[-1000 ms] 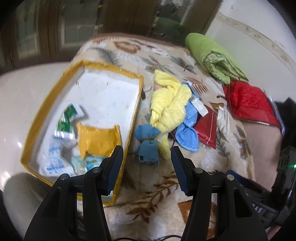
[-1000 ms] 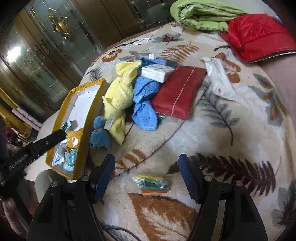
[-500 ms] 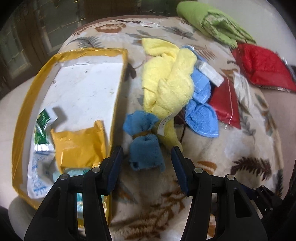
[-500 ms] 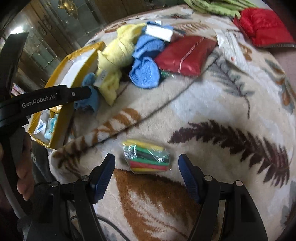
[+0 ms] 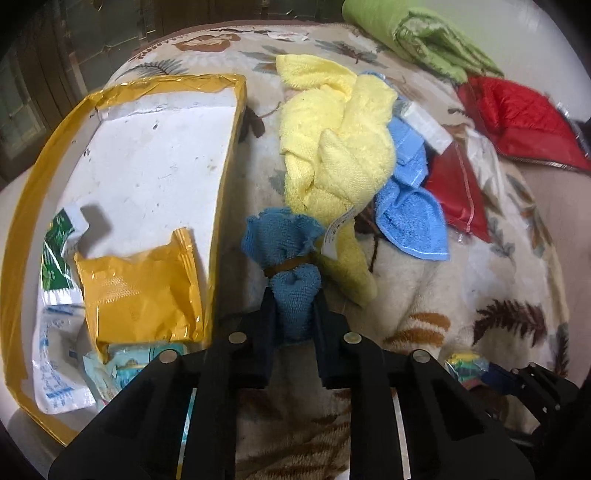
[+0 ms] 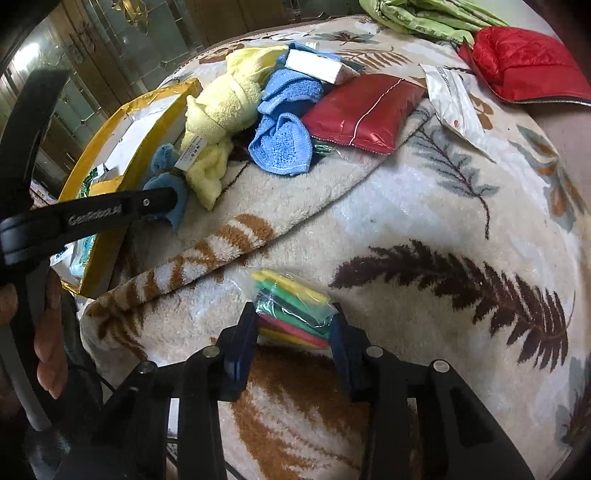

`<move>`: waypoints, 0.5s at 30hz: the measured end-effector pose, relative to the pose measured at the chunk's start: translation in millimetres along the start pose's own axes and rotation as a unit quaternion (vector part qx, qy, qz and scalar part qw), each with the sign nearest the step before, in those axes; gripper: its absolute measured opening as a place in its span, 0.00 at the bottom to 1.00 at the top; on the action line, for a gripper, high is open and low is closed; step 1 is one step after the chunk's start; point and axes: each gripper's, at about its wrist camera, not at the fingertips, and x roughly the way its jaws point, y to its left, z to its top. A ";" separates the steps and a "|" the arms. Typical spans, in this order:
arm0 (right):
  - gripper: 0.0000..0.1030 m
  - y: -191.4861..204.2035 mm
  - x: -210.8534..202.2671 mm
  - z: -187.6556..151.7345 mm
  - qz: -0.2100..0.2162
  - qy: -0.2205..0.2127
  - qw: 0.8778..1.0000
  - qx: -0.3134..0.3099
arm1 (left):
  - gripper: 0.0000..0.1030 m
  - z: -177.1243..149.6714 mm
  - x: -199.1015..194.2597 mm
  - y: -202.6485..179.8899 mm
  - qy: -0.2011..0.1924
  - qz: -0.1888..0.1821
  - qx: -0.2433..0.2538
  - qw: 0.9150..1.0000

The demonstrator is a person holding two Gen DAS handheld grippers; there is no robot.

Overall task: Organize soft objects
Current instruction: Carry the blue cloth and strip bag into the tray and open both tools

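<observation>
My left gripper [image 5: 294,304] is shut on the lower end of a dark blue cloth bundle [image 5: 284,251] tied with a brown band, lying on the leaf-patterned blanket beside the yellow-rimmed tray [image 5: 225,192]. A yellow towel [image 5: 340,155] and a light blue cloth [image 5: 412,225] lie just beyond it. My right gripper [image 6: 293,317] has closed on a clear packet of coloured strips [image 6: 291,306] on the blanket. The left gripper also shows in the right wrist view [image 6: 162,199], on the blue bundle [image 6: 166,181].
The tray holds a yellow pouch [image 5: 140,291] and several small sachets. A red pouch [image 6: 365,110], a white box [image 6: 317,66], a white packet [image 6: 454,99], a red quilted cushion [image 6: 524,62] and a green folded cloth [image 6: 417,14] lie further back.
Both grippers moved forward and closed: the left on the dark blue bundle, the right on the coloured packet. Both were open and short of these a second ago.
</observation>
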 end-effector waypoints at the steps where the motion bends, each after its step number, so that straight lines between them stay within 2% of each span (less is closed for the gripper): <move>1: 0.36 0.4 -2.4 0.6 0.003 0.000 1.000 0.001 | 0.16 -0.3 -2.4 2.7 -0.001 -0.015 -0.007 1.000; 3: 0.36 1.5 -9.8 -0.4 0.009 -0.006 1.000 -0.001 | 0.16 -4.9 -8.1 7.9 -0.001 -0.049 -0.018 0.999; 7: 0.36 -5.1 -19.7 0.1 0.013 -0.017 1.000 0.003 | 0.16 -14.3 -20.6 13.8 -0.005 -0.085 -0.026 0.996; 15: 0.36 -8.9 -22.3 13.5 0.030 -0.020 0.999 0.024 | 0.16 -16.6 -37.4 10.0 -0.019 -0.117 -0.030 0.993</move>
